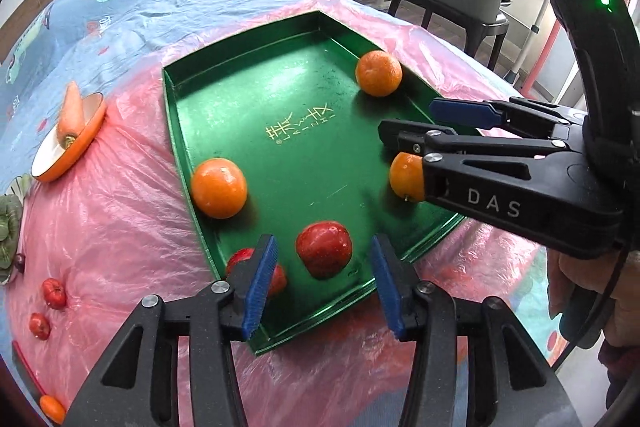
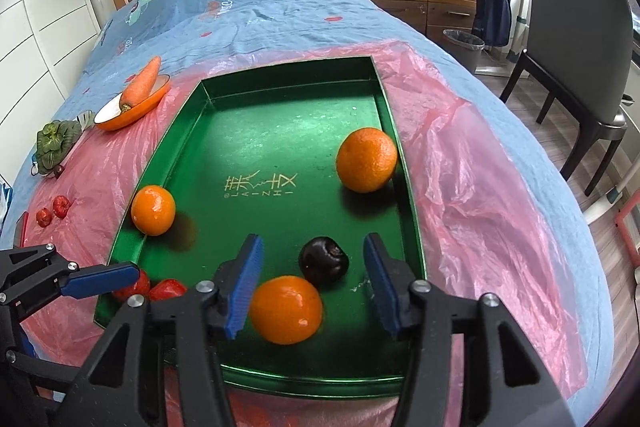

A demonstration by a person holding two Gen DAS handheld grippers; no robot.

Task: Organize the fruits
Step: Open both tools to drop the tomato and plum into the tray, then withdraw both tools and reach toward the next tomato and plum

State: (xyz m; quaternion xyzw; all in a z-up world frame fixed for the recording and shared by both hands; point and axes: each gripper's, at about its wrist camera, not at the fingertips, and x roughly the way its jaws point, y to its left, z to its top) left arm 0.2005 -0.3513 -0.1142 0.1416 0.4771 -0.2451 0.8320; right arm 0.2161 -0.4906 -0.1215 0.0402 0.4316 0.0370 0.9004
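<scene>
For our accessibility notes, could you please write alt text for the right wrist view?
An open right gripper hovers over a green tray holding three oranges, a dark fruit and red fruits, on a bed.

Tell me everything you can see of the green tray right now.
The green tray is a shallow rectangle with low upright walls and a glossy, metal-looking floor printed with gold characters at its middle. It lies flat on the pink plastic sheet spread over the bed. Inside are three oranges, two against the side walls and one near the front, a dark fruit and two red fruits at the near end. Neither claw touches it.
</scene>
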